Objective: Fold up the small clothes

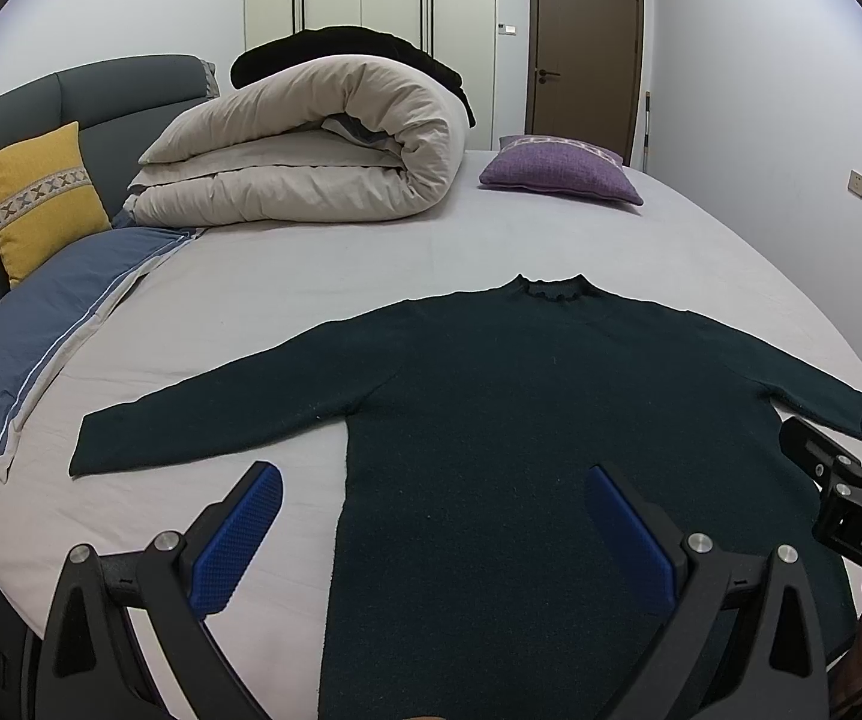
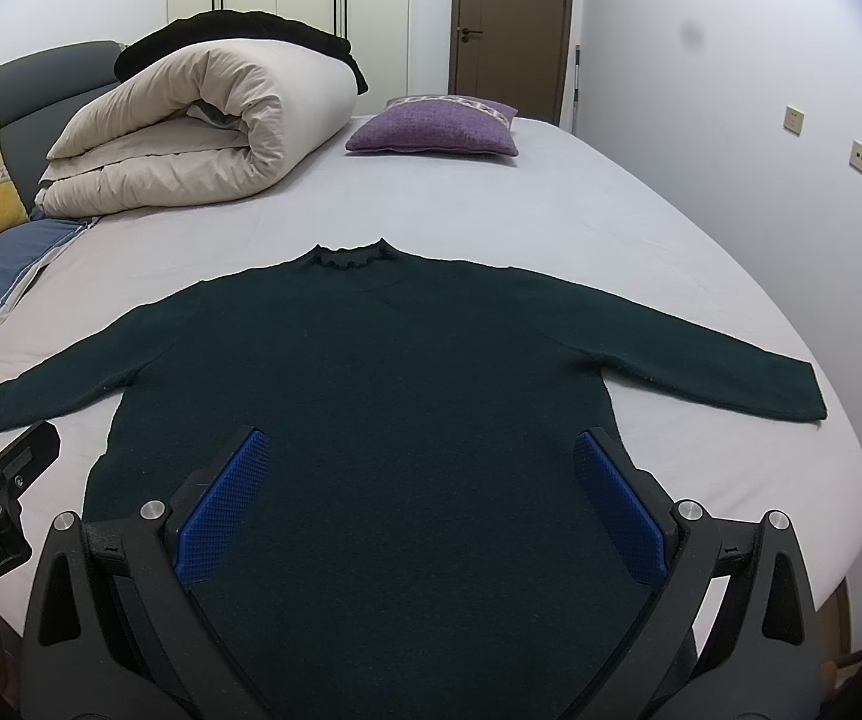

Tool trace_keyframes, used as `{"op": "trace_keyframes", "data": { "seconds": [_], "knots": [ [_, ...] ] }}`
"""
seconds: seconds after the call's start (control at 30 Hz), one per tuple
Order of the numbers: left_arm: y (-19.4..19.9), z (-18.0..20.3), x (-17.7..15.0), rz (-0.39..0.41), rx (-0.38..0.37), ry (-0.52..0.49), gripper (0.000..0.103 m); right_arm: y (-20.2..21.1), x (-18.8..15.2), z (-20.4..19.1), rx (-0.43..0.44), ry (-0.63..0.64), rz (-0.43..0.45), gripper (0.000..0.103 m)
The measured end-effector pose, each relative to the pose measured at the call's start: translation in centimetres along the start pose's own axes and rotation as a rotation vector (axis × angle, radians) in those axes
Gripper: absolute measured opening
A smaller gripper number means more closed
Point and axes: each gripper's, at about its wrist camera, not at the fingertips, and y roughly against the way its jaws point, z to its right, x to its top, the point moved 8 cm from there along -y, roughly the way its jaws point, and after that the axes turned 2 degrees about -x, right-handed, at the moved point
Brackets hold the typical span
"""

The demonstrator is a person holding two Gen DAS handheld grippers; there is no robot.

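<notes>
Opening step, nothing folded: dark green sweater (image 2: 383, 372) flat on bed (image 2: 640, 222), both jaws spread, empty; next, pinching a sleeve cuff, folding inward.

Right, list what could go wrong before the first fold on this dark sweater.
1. The right sleeve ends near the edge of the bed; a tug could slide it off.
2. The left gripper straddles the sweater side edge, so it may pinch the sheet too.
3. The knit is dark and uniform, so a closing right gripper could grab both layers unevenly.
</notes>
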Motion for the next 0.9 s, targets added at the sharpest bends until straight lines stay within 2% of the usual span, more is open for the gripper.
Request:
{"op": "trace_keyframes", "data": {
  "seconds": [0.9],
  "knots": [
    [-0.7,-0.2,-1.2,-0.012,-0.006,0.009,0.103,-0.6,-0.4,-0.7,0.000,0.007,-0.013,0.103]
  ]
}}
